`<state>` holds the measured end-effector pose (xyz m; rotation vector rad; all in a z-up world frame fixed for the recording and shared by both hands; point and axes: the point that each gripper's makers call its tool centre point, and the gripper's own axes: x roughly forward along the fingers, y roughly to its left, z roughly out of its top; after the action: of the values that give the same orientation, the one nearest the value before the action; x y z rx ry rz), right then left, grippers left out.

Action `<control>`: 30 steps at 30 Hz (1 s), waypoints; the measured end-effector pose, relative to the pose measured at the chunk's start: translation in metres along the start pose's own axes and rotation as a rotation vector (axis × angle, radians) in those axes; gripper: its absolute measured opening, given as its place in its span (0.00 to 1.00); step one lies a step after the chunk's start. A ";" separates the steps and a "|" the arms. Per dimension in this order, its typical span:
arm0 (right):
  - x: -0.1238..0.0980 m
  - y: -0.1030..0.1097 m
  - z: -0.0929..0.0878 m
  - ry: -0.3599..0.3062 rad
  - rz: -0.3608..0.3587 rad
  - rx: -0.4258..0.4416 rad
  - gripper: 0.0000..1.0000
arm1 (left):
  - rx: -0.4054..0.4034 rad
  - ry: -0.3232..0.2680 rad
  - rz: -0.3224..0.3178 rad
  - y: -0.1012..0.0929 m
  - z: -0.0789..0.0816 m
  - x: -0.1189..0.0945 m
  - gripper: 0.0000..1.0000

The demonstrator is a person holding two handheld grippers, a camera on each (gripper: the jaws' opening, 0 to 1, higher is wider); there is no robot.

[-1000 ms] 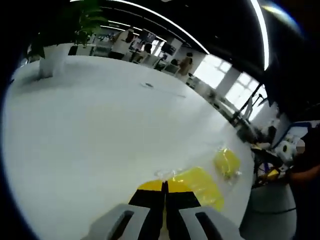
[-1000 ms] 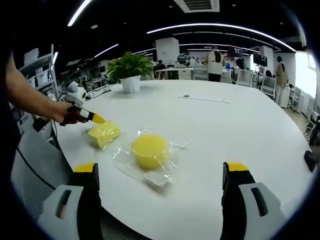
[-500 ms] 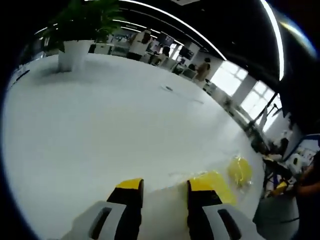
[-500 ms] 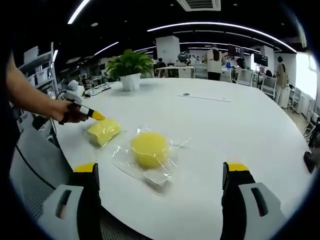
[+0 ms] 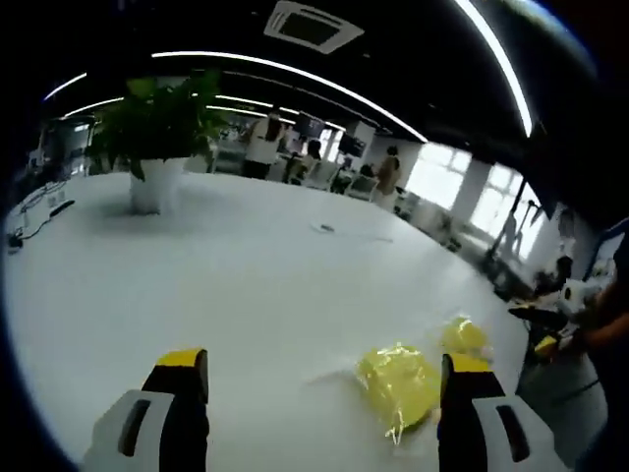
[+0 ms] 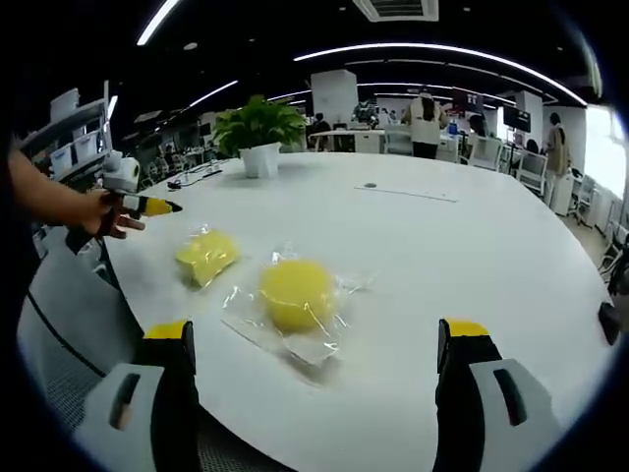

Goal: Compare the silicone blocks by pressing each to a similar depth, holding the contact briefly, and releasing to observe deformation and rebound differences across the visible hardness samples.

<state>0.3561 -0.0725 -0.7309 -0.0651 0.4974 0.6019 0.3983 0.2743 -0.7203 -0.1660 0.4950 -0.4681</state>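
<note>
left gripper: jaws spread wide, holding nothing — raised off the white table
right gripper: jaws wide apart, holding nothing
square silicone block: bagged, on table, apart from both grippers
round silicone block: bagged — just beside the square one

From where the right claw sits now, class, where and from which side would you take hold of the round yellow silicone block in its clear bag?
Grip the round yellow block across its domed body, not the loose clear bag, which would likely slip. Come down from above with the open right claw straddling it: it lies flat on the white table, its sides free, apart from the squarer yellow block.
</note>
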 end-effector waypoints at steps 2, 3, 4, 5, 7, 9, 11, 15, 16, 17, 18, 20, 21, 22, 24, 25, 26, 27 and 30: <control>-0.001 0.000 0.001 -0.007 -0.004 -0.006 0.96 | 0.049 -0.006 -0.011 -0.010 -0.001 -0.013 1.00; -0.001 0.000 0.001 -0.006 -0.005 -0.007 0.96 | 0.079 0.000 -0.014 -0.015 -0.004 -0.021 1.00; -0.001 0.000 0.001 -0.006 -0.006 -0.009 0.96 | 0.101 -0.004 -0.012 -0.018 -0.005 -0.026 1.00; -0.001 0.000 0.001 -0.007 -0.007 -0.011 0.96 | 0.122 -0.007 -0.011 -0.024 -0.007 -0.033 1.00; -0.001 0.001 0.002 -0.007 -0.007 -0.017 0.96 | 0.120 -0.013 -0.017 -0.032 -0.008 -0.041 1.00; 0.000 0.002 0.001 -0.001 -0.007 -0.023 0.96 | 0.129 -0.037 -0.027 -0.042 -0.007 -0.051 1.00; 0.000 0.003 0.001 0.001 -0.003 -0.027 0.96 | 0.118 -0.052 -0.033 -0.050 -0.008 -0.059 1.00; 0.001 0.005 0.001 0.004 0.006 -0.035 0.96 | 0.094 -0.062 -0.020 -0.052 -0.012 -0.066 1.00; 0.001 0.005 0.001 0.006 0.008 -0.038 0.96 | 0.092 -0.065 -0.016 -0.053 -0.013 -0.068 1.00; 0.001 0.005 0.000 0.007 0.009 -0.041 0.96 | 0.087 -0.065 -0.015 -0.053 -0.013 -0.069 1.00; 0.001 0.006 0.000 0.008 0.012 -0.044 0.96 | 0.076 -0.055 -0.012 -0.056 -0.016 -0.068 1.00; 0.002 0.006 0.000 0.007 0.013 -0.044 0.96 | 0.080 -0.050 -0.013 -0.060 -0.019 -0.068 1.00; 0.001 0.005 0.000 0.006 0.012 -0.043 0.96 | 0.084 -0.047 -0.014 -0.061 -0.021 -0.067 1.00; 0.001 0.004 0.000 0.005 0.009 -0.043 0.96 | 0.092 -0.040 -0.011 -0.062 -0.022 -0.067 1.00; 0.001 0.003 0.000 0.002 0.009 -0.034 0.96 | 0.082 -0.042 -0.002 -0.067 -0.025 -0.067 1.00; 0.001 0.003 0.000 0.001 0.008 -0.034 0.96 | 0.082 -0.037 -0.003 -0.070 -0.026 -0.066 1.00; 0.000 0.003 0.000 -0.001 0.008 -0.034 0.96 | 0.084 -0.034 0.002 -0.070 -0.027 -0.065 1.00; 0.000 0.003 0.000 0.002 0.009 -0.033 0.96 | 0.084 -0.036 0.001 -0.071 -0.027 -0.064 1.00; 0.001 0.002 -0.002 0.009 0.007 -0.028 0.96 | 0.067 -0.023 -0.010 -0.074 -0.032 -0.057 1.00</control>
<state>0.3554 -0.0707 -0.7331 -0.0930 0.4976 0.6158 0.3095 0.2345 -0.7054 -0.1096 0.4558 -0.4916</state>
